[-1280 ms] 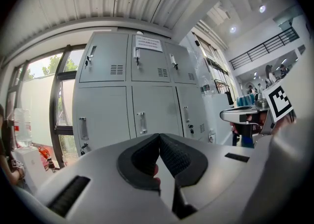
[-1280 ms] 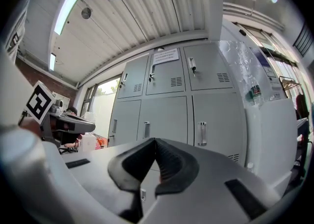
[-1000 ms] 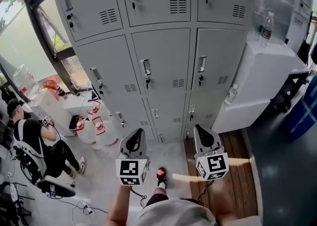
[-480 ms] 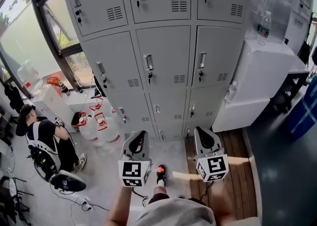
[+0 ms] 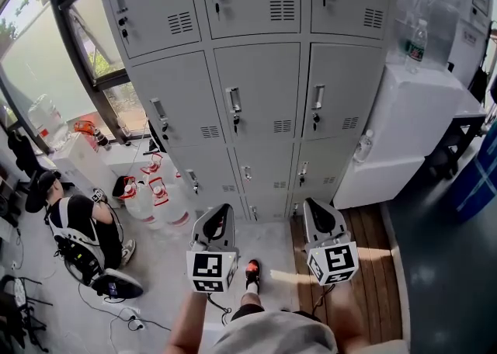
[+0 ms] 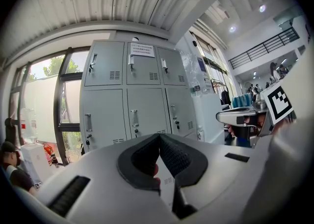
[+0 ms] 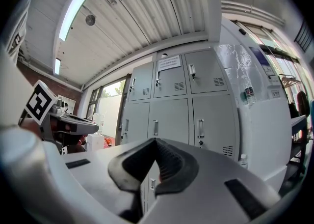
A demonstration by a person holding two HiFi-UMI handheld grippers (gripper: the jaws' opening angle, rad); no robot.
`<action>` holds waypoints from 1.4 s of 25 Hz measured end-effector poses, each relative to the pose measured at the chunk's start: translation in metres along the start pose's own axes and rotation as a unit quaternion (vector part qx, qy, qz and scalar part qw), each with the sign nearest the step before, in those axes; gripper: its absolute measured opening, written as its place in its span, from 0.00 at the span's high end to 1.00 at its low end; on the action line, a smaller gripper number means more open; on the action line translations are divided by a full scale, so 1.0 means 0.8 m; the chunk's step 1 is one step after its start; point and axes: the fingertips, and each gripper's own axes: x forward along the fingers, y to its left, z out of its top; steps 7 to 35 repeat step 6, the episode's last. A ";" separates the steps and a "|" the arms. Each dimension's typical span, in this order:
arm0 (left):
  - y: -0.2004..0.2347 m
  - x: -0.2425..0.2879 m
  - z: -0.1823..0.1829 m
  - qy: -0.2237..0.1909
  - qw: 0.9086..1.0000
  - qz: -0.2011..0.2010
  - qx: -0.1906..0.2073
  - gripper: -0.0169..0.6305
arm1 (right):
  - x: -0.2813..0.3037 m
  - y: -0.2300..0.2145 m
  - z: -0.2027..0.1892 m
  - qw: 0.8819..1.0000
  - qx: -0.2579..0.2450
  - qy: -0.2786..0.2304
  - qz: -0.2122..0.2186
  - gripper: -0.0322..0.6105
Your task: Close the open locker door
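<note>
The grey locker bank (image 5: 256,88) stands ahead of me, and every door in view lies flush with its neighbours; I see none standing open. The left gripper view shows the same lockers (image 6: 132,100), as does the right gripper view, lockers (image 7: 171,105). My left gripper (image 5: 220,208) is held level in front of me, well short of the lockers, its pads meeting at the tip with nothing between them. My right gripper (image 5: 311,202) hangs beside it, shut and empty as well. The left gripper (image 6: 159,136) and right gripper (image 7: 156,141) each show pads pressed together.
A white cabinet (image 5: 411,112) with a bottle (image 5: 418,40) on top stands right of the lockers. Water jugs (image 5: 147,197) sit by the window at lower left, near a seated person (image 5: 78,220). A wooden platform (image 5: 365,267) lies under my right side.
The head view has swung slightly, so the lockers sit a little further right. The seated person at left has bent lower. Both grippers stay shut and hold much the same place.
</note>
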 end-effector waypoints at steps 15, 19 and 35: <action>0.001 0.009 0.002 -0.003 1.000 0.000 0.000 0.94 | 0.008 -0.005 -0.004 1.000 0.003 0.002 -0.001 0.93; 0.001 0.009 0.002 -0.003 1.000 0.000 0.000 0.94 | 0.008 -0.005 -0.004 1.000 0.003 0.002 -0.001 0.93; 0.001 0.009 0.002 -0.003 1.000 0.000 0.000 0.94 | 0.008 -0.005 -0.004 1.000 0.003 0.002 -0.001 0.93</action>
